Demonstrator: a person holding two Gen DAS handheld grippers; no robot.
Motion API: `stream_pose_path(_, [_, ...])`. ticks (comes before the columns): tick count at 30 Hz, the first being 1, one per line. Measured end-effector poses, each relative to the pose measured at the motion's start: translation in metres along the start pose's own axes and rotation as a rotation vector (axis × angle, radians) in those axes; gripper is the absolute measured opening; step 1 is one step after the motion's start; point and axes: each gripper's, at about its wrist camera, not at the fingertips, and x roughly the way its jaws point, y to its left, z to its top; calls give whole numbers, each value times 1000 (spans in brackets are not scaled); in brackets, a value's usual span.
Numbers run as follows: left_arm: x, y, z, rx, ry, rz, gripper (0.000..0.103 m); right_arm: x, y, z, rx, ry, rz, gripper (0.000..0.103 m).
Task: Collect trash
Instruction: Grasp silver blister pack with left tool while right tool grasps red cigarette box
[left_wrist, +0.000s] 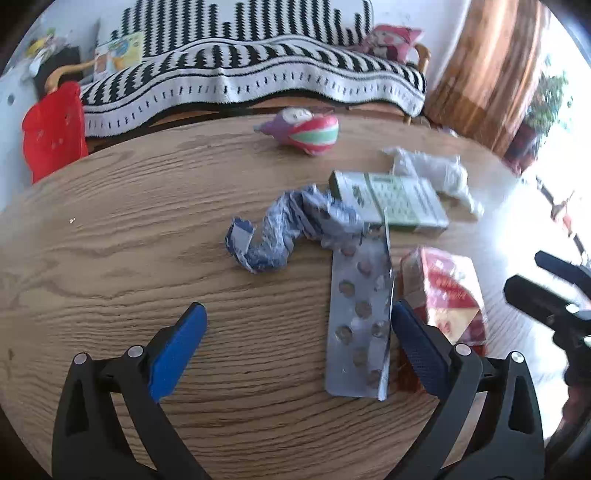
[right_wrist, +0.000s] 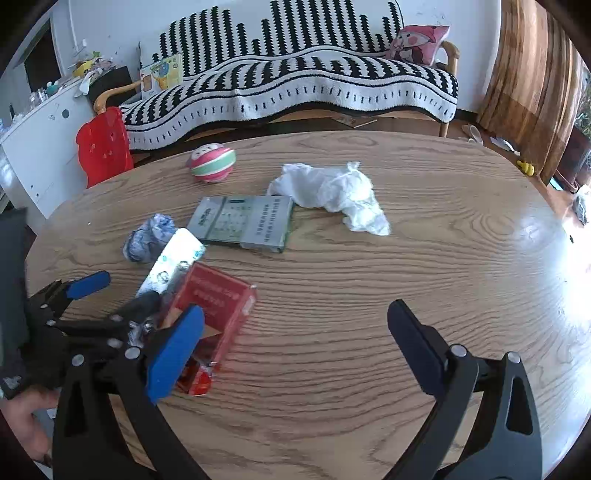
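On the wooden table (left_wrist: 110, 240) lies trash: a silver blister pack (left_wrist: 360, 325), a crumpled blue-white wrapper (left_wrist: 288, 225), a red carton (left_wrist: 448, 295), a green-grey box (left_wrist: 391, 201) and a white crumpled tissue (left_wrist: 439, 173). My left gripper (left_wrist: 299, 328) is open, its right finger beside the blister pack's edge. My right gripper (right_wrist: 295, 332) is open and empty over bare table, with the red carton (right_wrist: 214, 314) by its left finger. The left gripper (right_wrist: 110, 291) shows there too, around the blister pack (right_wrist: 173, 262). The tissue (right_wrist: 332, 192), box (right_wrist: 243, 221) and wrapper (right_wrist: 147, 236) lie beyond.
A striped pink-green ball toy (left_wrist: 306, 129) sits at the table's far edge. A red plastic chair (left_wrist: 51, 129) and a sofa with a black-white blanket (left_wrist: 240, 70) stand behind the table. A brown curtain (left_wrist: 491, 74) hangs at the right.
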Motion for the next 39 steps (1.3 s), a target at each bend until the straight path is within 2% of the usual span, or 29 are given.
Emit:
stream_pose_path(4, [4, -2, -5, 84, -1, 67, 97, 0, 21, -3, -58, 4, 27, 96])
stream_pose_path(7, [2, 10, -2, 50, -4, 79, 97, 2, 32, -6, -111, 4, -4, 96])
stream_pose_path(10, [2, 16, 0, 41, -3, 86, 97, 6, 33, -7, -106, 8, -22, 96])
stream_pose_path(14, [6, 4, 3, 117, 0, 35, 98, 8, 25, -4, -35, -1, -32, 96])
stream_pose_path(18, [9, -13, 5, 216, 2, -41, 97, 2, 18, 0, 38, -22, 11, 96])
stream_pose_path(20, [5, -19, 5, 249, -17, -65, 74, -2, 16, 3, 38, -38, 8, 96])
stream_pose_path(21, [1, -22, 5, 269, -43, -81, 46, -2, 14, 3, 36, -43, -1, 96])
stream_pose_path(22, [0, -25, 4, 276, -45, -95, 39, -2, 12, 4, 38, -42, -8, 96])
stream_pose_path(25, [-2, -34, 2, 303, -48, -85, 34, 4, 2, 2, 70, -17, -13, 96])
stream_pose_path(29, [-9, -37, 0, 294, -51, -92, 32, 9, -3, -3, 107, 16, 1, 96])
stream_pose_path(32, [-28, -32, 3, 274, -94, -45, 32, 6, 4, -5, 90, 19, -3, 96])
stream_pose_path(35, [-52, -10, 4, 211, -122, -18, 33, 4, 18, -7, 41, 9, -24, 96])
stream_pose_path(39, [-61, 18, -8, 145, -105, 17, 33, 20, 41, -9, -14, 62, -36, 96])
